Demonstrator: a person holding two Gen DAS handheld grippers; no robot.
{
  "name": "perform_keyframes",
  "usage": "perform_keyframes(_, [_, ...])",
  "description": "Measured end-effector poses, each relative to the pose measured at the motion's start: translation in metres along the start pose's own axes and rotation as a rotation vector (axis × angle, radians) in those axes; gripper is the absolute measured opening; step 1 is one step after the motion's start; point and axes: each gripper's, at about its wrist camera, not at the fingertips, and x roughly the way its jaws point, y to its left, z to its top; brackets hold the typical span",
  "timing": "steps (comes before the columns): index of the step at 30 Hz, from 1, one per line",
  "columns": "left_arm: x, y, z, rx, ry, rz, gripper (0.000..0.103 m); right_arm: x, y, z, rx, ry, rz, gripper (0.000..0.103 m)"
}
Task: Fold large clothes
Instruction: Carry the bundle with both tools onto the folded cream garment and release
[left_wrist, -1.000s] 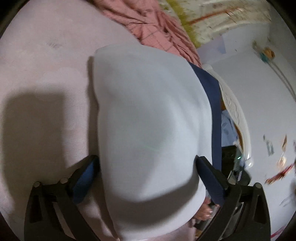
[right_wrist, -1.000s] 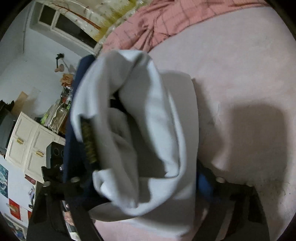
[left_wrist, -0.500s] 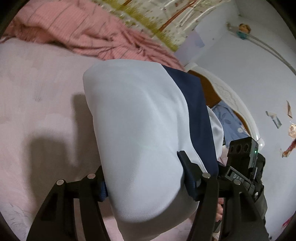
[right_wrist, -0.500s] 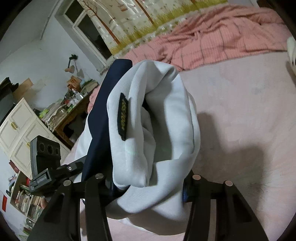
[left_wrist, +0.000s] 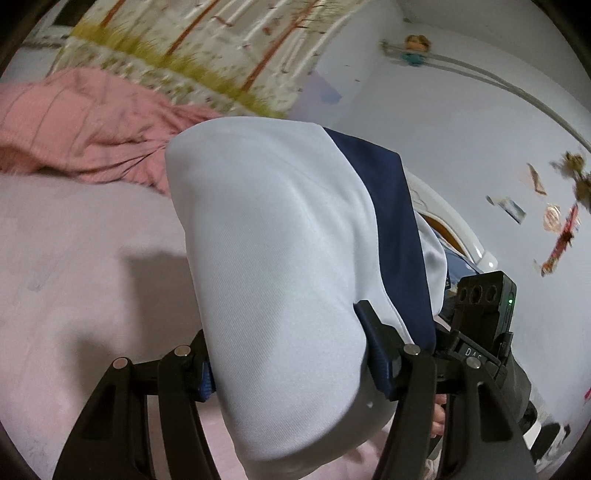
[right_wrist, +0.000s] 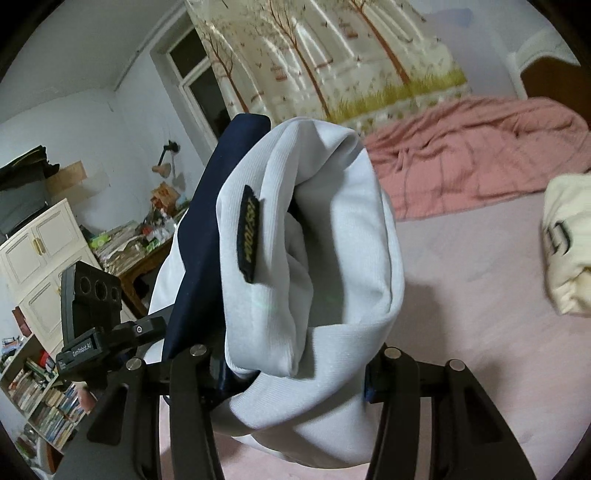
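A folded pale blue-white garment (left_wrist: 277, 240) with a navy panel (left_wrist: 391, 229) hangs as a thick bundle above the pink bed (left_wrist: 74, 288). My left gripper (left_wrist: 291, 354) is shut on one end, its blue pads pressed into both sides of the cloth. In the right wrist view the same garment (right_wrist: 343, 266) shows its open rolled end with a black label (right_wrist: 249, 232). My right gripper (right_wrist: 291, 373) is shut on that end. The two grippers sit side by side, and the bundle hides the fingertips of both.
A crumpled pink blanket (right_wrist: 480, 155) lies at the far side of the bed below a tree-print curtain (right_wrist: 332, 55). A cream folded garment (right_wrist: 565, 240) rests on the bed at the right. A white cabinet (right_wrist: 44, 251), a cluttered desk (right_wrist: 125, 243) and a bookshelf (right_wrist: 40, 406) stand left.
Both grippers have risen with the garment, lifting it off the bed. Their jaws narrowed on the cloth early on. The views tilted up, and more wall and curtain show now.
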Motion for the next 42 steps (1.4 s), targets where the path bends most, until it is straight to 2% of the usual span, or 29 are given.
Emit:
perform_keyframes(8, [0.029,-0.047,0.015,0.079,0.012,-0.084,0.062,-0.057,-0.02,0.018,-0.011,-0.087,-0.066,0.053])
perform_keyframes(12, [0.061,-0.086,0.033,0.142,0.02,-0.153,0.062,-0.092,-0.042,0.039,-0.01,-0.138,-0.122,0.053])
perform_keyframes(18, [0.155,-0.133,0.083,0.249,-0.002,-0.331,0.063,-0.157,-0.093,0.084,-0.034,-0.276,-0.254,0.053])
perform_keyframes(23, [0.252,-0.139,0.107,0.288,0.0,-0.417,0.063,-0.184,-0.165,0.11,0.0,-0.36,-0.363,0.054])
perform_keyframes(26, [0.311,-0.131,0.097,0.277,0.02,-0.418,0.063,-0.175,-0.227,0.113,0.042,-0.364,-0.396,0.054])
perform_keyframes(28, [0.352,-0.112,0.078,0.238,0.057,-0.391,0.065,-0.152,-0.277,0.107,0.084,-0.341,-0.404,0.055])
perform_keyframes(29, [0.377,-0.098,0.065,0.212,0.093,-0.362,0.065,-0.138,-0.303,0.101,0.119,-0.322,-0.404,0.055])
perform_keyframes(31, [0.439,-0.065,0.031,0.15,0.221,-0.28,0.069,-0.102,-0.371,0.08,0.238,-0.23,-0.436,0.057])
perform_keyframes(32, [0.453,-0.044,0.021,0.068,0.23,-0.329,0.071,-0.086,-0.399,0.067,0.298,-0.179,-0.457,0.06])
perform_keyframes(33, [0.459,-0.028,0.023,-0.032,0.254,-0.41,0.075,-0.078,-0.418,0.058,0.352,-0.177,-0.43,0.064])
perform_keyframes(34, [0.454,-0.029,0.03,-0.029,0.265,-0.425,0.076,-0.079,-0.419,0.06,0.363,-0.194,-0.403,0.065])
perform_keyframes(35, [0.444,-0.038,0.036,0.038,0.244,-0.404,0.076,-0.084,-0.412,0.066,0.345,-0.204,-0.396,0.065])
perform_keyframes(36, [0.432,-0.049,0.036,0.136,0.201,-0.357,0.076,-0.086,-0.399,0.073,0.29,-0.213,-0.429,0.065])
perform_keyframes(37, [0.428,-0.054,0.033,0.164,0.19,-0.336,0.077,-0.085,-0.392,0.074,0.256,-0.212,-0.459,0.065])
perform_keyframes(38, [0.427,-0.053,0.029,0.151,0.195,-0.333,0.077,-0.083,-0.387,0.073,0.231,-0.206,-0.49,0.065])
perform_keyframes(40, [0.427,-0.052,0.026,0.115,0.209,-0.326,0.087,-0.085,-0.387,0.066,0.253,-0.212,-0.498,0.065])
perform_keyframes(42, [0.417,-0.063,0.023,0.177,0.162,-0.255,0.09,-0.087,-0.387,0.063,0.291,-0.223,-0.486,0.068])
